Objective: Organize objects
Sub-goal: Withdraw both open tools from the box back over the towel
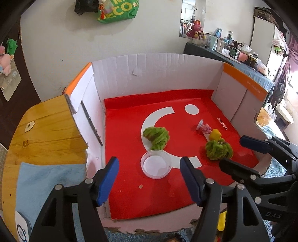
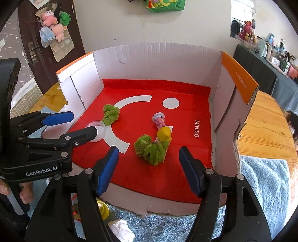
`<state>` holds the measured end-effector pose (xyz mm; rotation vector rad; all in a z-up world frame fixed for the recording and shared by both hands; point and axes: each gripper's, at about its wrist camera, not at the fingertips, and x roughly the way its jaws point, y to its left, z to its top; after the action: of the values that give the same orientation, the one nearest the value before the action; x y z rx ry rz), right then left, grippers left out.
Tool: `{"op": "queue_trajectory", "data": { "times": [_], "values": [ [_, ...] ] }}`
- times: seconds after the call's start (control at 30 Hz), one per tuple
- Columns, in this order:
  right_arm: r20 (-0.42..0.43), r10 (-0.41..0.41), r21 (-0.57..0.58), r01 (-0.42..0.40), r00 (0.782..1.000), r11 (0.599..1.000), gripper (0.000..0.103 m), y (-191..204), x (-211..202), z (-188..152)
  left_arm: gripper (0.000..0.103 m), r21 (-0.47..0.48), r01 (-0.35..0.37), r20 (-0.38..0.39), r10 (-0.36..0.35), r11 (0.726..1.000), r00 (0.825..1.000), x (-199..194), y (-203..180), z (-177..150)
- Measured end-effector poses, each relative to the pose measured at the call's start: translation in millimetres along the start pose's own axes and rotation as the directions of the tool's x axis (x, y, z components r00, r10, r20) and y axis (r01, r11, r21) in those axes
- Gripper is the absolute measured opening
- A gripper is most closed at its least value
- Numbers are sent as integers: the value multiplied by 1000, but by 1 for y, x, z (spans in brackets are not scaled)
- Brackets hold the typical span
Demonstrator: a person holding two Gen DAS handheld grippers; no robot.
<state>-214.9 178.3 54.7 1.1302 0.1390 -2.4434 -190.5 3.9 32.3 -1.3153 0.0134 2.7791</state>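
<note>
You can read "MINISO" in white letters on the red mat [image 2: 167, 173] that covers the floor of the cardboard box [image 2: 149, 61]. On the body of your left gripper [image 2: 78, 124], as the right wrist view shows it, stands "GenRobot.AI". The green bag [image 1: 117, 11] on the wall carries large letters, of which only "ECO" is clear. The orange flap of the box has small writing too, but it is too small to read.

Inside the box you have five things. Two are green fuzzy pieces: one [image 1: 156, 137] lies near the middle of the mat, the other [image 1: 218, 149] lies nearer your right gripper [image 2: 149, 167]. One clear round dish [image 1: 156, 164] rests just in front of the first green piece. One small pink figure [image 1: 204, 128] lies on its side, and one yellow block [image 1: 215, 135] lies between it and the second green piece.

Both your grippers are held with jaws apart and nothing between them. Both are above the near edge of the box.
</note>
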Motion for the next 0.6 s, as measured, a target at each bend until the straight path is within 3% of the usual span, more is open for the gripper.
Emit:
{"op": "queue_trajectory", "data": {
  "times": [0.17, 0.37, 0.6],
  "values": [
    [19, -15, -15, 15, 1000, 1000, 72, 3, -7, -4, 70, -14, 7, 7, -7, 1000, 1000, -7, 3, -4],
    [49, -49, -28, 50, 998, 998, 79, 5, -16, -11, 78, -35, 8, 20, -7, 999, 1000, -15, 8, -10],
    [76, -49, -28, 52, 996, 998, 80, 7, -27, -19, 79, -54, 19, 21, -18, 998, 1000, -21, 12, -16]
  ]
}}
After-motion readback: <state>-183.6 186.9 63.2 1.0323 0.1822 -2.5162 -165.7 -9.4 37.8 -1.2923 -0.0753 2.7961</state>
